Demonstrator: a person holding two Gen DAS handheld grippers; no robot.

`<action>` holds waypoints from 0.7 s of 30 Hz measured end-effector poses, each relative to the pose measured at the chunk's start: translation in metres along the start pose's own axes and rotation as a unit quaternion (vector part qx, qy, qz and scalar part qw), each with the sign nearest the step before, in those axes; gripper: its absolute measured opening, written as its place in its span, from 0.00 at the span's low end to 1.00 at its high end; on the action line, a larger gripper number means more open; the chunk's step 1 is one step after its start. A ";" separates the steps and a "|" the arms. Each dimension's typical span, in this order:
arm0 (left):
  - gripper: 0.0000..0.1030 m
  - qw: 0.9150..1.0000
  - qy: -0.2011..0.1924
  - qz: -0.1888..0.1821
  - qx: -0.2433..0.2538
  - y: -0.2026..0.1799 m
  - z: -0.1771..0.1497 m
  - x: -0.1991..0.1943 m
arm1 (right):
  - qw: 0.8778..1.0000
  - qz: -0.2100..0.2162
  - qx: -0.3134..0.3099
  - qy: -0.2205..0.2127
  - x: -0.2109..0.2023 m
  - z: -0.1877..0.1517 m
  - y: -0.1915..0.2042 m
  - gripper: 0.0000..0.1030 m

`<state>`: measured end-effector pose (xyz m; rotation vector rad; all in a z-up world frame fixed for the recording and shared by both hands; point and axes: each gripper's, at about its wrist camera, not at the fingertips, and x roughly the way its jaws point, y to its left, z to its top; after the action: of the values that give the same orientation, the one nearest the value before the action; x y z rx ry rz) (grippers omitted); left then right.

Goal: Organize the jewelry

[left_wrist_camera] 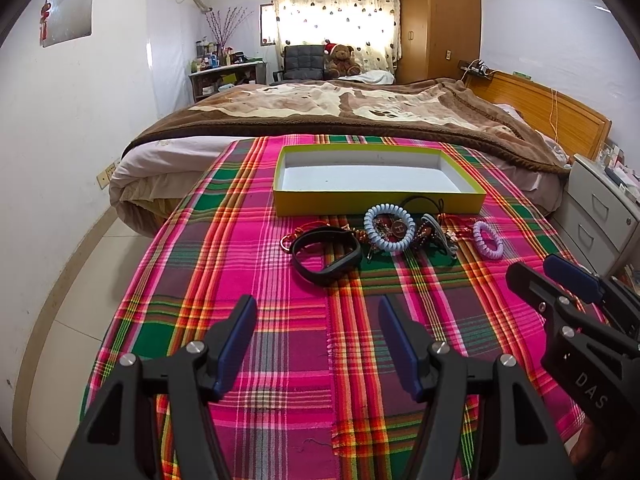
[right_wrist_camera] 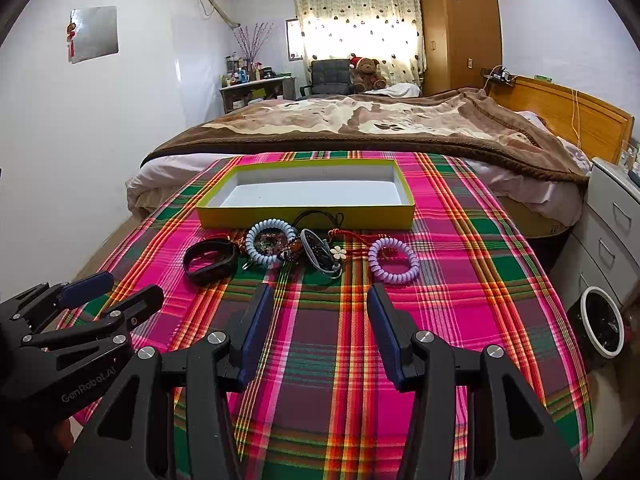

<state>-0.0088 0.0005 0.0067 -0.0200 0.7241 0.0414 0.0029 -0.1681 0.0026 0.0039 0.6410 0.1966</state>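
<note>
left tongs (left_wrist_camera: 318, 344) and right tongs (right_wrist_camera: 320, 336) spread, empty, poised short of jewelry cluster (left_wrist_camera: 394, 236) just ahead; yellow box (left_wrist_camera: 378, 202) beyond cluster, open, ready for sorting.

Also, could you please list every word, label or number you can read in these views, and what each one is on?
"DAS": on the body of the right claw, seen from the left wrist; more letters may be cut off.
"GenRobot.AI": on the body of the left claw, seen from the right wrist.
"H": on a round charm inside the blue coil tie.
Bottles on the far desk: too small to read.
</note>
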 end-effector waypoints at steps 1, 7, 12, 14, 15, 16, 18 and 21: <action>0.63 1.000 -0.001 0.001 0.001 0.000 0.000 0.000 | 1.000 0.000 0.000 0.000 -0.001 0.000 0.000 0.48; 0.63 1.000 -0.001 0.004 0.001 0.000 0.000 -0.002 | 1.000 0.000 0.000 0.000 -0.002 0.000 0.000 0.48; 0.63 1.000 -0.002 0.001 0.000 0.000 0.000 -0.004 | 1.000 0.000 -0.001 -0.001 -0.002 0.000 0.001 0.48; 0.63 1.000 -0.002 0.001 0.000 0.000 0.001 -0.005 | 1.000 0.000 -0.001 -0.001 -0.002 0.000 0.001 0.48; 0.63 1.000 -0.002 0.001 0.000 0.000 0.000 -0.005 | 1.000 -0.001 -0.001 -0.001 -0.002 0.000 0.001 0.48; 0.63 1.000 -0.002 0.002 0.000 0.000 0.000 -0.005 | 1.000 -0.001 -0.001 -0.001 -0.003 0.000 0.002 0.48; 0.63 1.000 -0.002 0.001 0.001 0.000 0.000 -0.005 | 1.000 -0.001 0.000 -0.001 -0.004 0.000 0.002 0.48; 0.63 1.000 -0.002 0.001 0.001 0.000 0.000 -0.005 | 1.000 -0.001 -0.001 -0.002 -0.004 0.000 0.002 0.48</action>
<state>-0.0125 0.0006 0.0103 -0.0179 0.7198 0.0431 -0.0005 -0.1666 0.0055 0.0011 0.6376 0.1960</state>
